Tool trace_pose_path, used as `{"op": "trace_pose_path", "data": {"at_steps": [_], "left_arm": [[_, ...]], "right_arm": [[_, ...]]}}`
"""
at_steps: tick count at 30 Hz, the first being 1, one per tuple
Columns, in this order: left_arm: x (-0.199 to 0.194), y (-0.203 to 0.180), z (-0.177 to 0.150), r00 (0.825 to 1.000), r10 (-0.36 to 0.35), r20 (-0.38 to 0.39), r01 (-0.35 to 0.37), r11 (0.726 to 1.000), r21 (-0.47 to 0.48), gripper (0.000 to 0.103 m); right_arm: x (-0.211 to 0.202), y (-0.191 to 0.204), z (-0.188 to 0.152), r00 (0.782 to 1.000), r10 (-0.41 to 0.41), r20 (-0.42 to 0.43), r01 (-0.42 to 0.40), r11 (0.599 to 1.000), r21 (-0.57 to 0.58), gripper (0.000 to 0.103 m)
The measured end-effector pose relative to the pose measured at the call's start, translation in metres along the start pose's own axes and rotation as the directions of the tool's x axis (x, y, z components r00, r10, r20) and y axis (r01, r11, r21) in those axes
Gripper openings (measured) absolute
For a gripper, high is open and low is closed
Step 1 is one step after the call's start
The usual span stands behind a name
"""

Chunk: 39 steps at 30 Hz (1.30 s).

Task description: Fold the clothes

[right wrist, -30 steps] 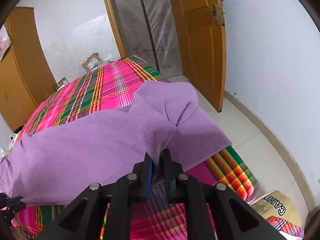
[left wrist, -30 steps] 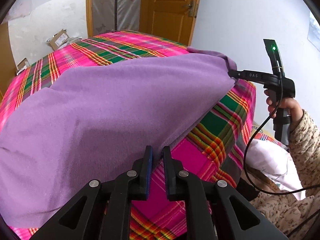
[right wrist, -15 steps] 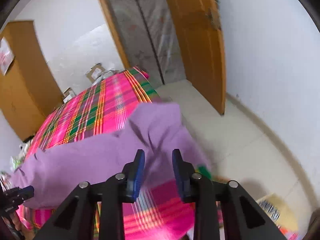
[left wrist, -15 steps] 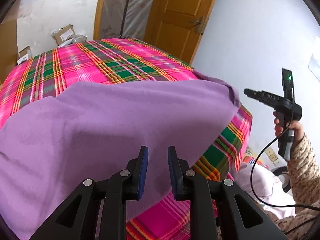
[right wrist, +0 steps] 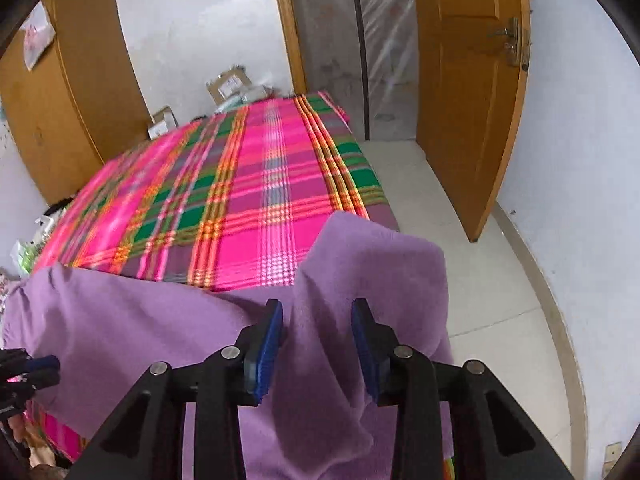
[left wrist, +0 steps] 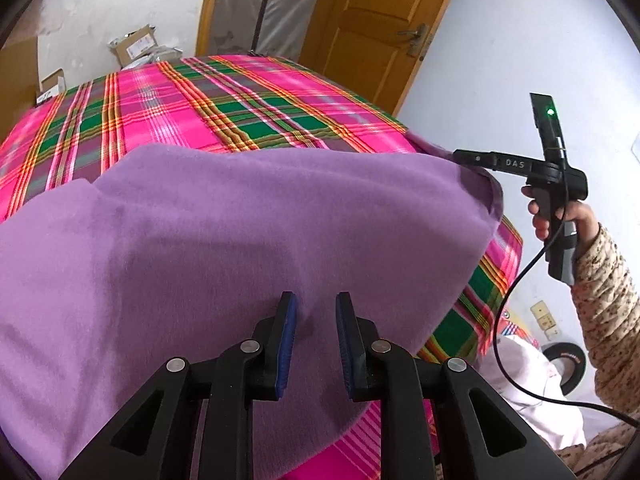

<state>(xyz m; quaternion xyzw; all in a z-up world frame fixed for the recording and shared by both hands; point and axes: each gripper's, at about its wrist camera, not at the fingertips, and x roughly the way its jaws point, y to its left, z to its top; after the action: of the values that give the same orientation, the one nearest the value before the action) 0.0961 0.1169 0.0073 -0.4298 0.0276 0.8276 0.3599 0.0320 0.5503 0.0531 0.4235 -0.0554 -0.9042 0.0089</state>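
A purple garment [left wrist: 260, 232] lies spread over the near end of a bed with a pink and green plaid cover [left wrist: 248, 92]. My left gripper [left wrist: 316, 320] hovers open over the garment's near edge with nothing between its blue pads. In the right wrist view, my right gripper [right wrist: 318, 328] is open, with a raised ridge of the purple garment [right wrist: 140, 320] standing loose between its jaws. The left wrist view shows that right gripper [left wrist: 476, 158] at the garment's far right corner, held by a hand [left wrist: 560, 216]. The left gripper [right wrist: 36, 364] shows at that view's left edge.
An orange wooden door [right wrist: 460, 80] stands ajar right of the bed, with tiled floor [right wrist: 480, 280] between them. Cardboard boxes [right wrist: 228, 84] sit beyond the bed's far end. A wooden wardrobe [right wrist: 68, 80] stands at left. White fabric [left wrist: 532, 392] lies low at right.
Both grippers were shut on the purple garment a second ago and have opened and let it go. The garment has dropped from being held up and now rests on the bed.
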Motion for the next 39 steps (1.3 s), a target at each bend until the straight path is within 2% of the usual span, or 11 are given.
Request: {"op": "trace_pose_path", "data": {"at_steps": [1,5,6,8,16,22,29,35,39], "left_arm": [[0.001,-0.001,0.002,1.000,0.007,0.002,-0.007,1.000,0.002,0.021],[0.007,0.000,0.007,0.999,0.036,-0.004,-0.036,0.999,-0.013,0.021],[0.008,-0.002,0.007,0.999,0.051,-0.004,-0.051,0.999,-0.003,0.021],[0.010,-0.005,0.007,0.997,0.081,-0.004,-0.081,0.997,0.018,0.021],[0.012,-0.003,0.010,0.993,0.115,-0.006,-0.115,0.993,-0.020,0.021],[0.012,0.004,0.013,0.989,0.148,0.012,-0.147,0.985,-0.089,0.021],[0.011,0.021,0.013,0.985,0.170,0.013,-0.164,0.969,-0.182,0.021],[0.010,0.018,0.014,0.985,0.169,0.023,-0.163,0.971,-0.173,0.021],[0.009,0.022,0.015,0.986,0.165,0.033,-0.156,0.969,-0.190,0.021]], "right_arm": [[0.003,0.000,0.000,1.000,-0.005,-0.014,0.005,1.000,-0.002,0.034],[0.007,-0.001,-0.004,0.999,-0.036,-0.014,0.035,0.999,-0.025,0.007],[0.005,-0.003,-0.004,0.999,-0.045,-0.004,0.045,0.999,-0.021,0.005],[0.002,-0.008,-0.004,0.998,-0.064,0.020,0.064,0.998,-0.010,0.004],[-0.030,-0.059,-0.017,0.985,-0.115,0.131,0.085,0.972,0.219,0.003],[-0.035,-0.093,-0.044,0.982,-0.133,0.136,0.075,0.927,0.367,0.003],[-0.031,-0.114,-0.061,0.982,-0.131,0.135,0.053,0.881,0.470,0.003],[-0.028,-0.132,-0.075,0.982,-0.130,0.134,0.035,0.833,0.552,0.003],[-0.023,-0.137,-0.069,0.987,-0.078,0.142,-0.016,0.824,0.567,0.001]]}}
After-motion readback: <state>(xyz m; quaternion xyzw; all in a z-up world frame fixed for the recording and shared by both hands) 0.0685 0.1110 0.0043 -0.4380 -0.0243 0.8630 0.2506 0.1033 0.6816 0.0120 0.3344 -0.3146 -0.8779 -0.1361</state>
